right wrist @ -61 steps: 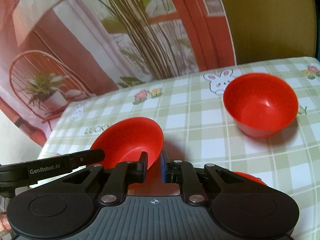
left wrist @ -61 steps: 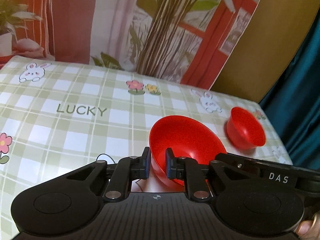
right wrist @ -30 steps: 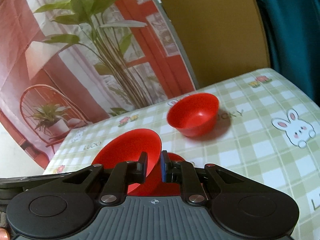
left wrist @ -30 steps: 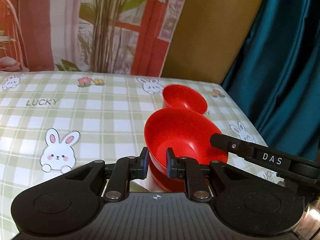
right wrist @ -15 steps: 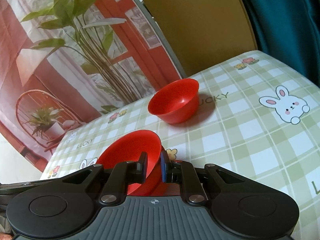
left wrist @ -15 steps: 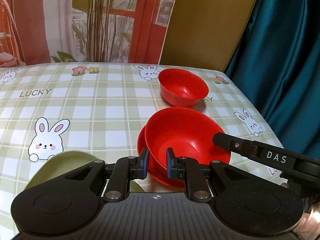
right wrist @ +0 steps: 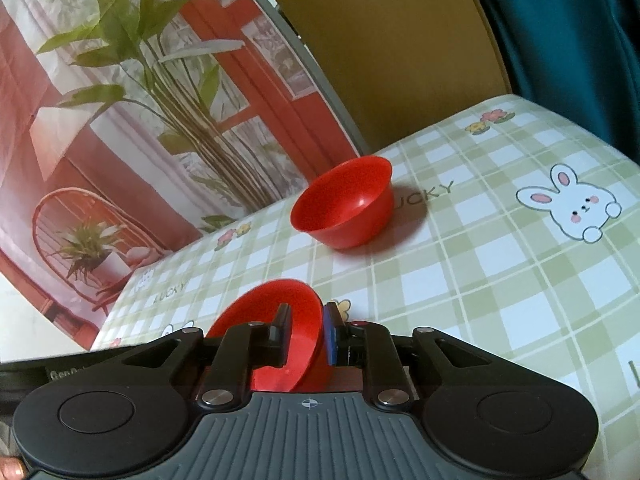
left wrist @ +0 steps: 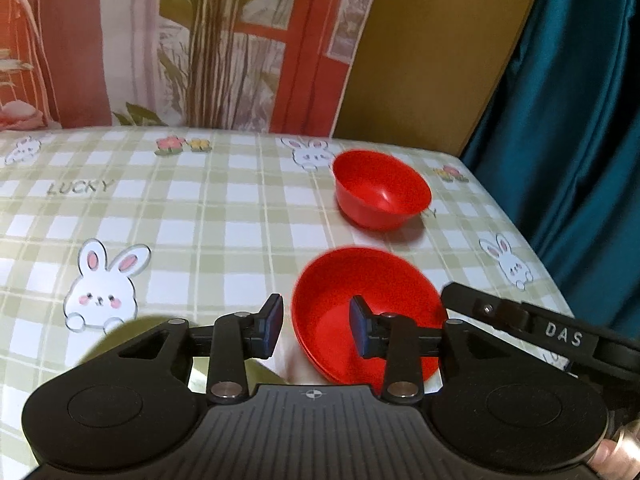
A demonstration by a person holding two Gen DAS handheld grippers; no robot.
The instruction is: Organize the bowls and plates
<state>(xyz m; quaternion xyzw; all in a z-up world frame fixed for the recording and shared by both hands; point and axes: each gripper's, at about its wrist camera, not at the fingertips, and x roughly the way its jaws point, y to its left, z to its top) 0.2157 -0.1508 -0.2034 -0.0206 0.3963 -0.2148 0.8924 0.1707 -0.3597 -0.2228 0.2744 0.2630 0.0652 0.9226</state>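
Note:
A wide red bowl (left wrist: 360,300) sits low in front of both grippers; it also shows in the right wrist view (right wrist: 276,320). My left gripper (left wrist: 316,326) is open, its jaws astride the bowl's near left rim without gripping it. My right gripper (right wrist: 306,334) has its jaws close on either side of the bowl's rim and appears shut on it. A smaller red bowl (left wrist: 380,188) stands upright farther back on the table, also in the right wrist view (right wrist: 344,204). A green plate (left wrist: 128,332) peeks out behind the left gripper's left finger.
The table carries a green checked cloth (left wrist: 180,220) with rabbits and flowers. A printed backdrop (left wrist: 180,40) stands behind it. A teal curtain (left wrist: 580,100) hangs past the table's right edge (left wrist: 532,240).
My left gripper has opened and let go of the wide red bowl. The bowl has dropped lower, and the red rim seen under it before no longer shows. The right gripper still holds the rim.

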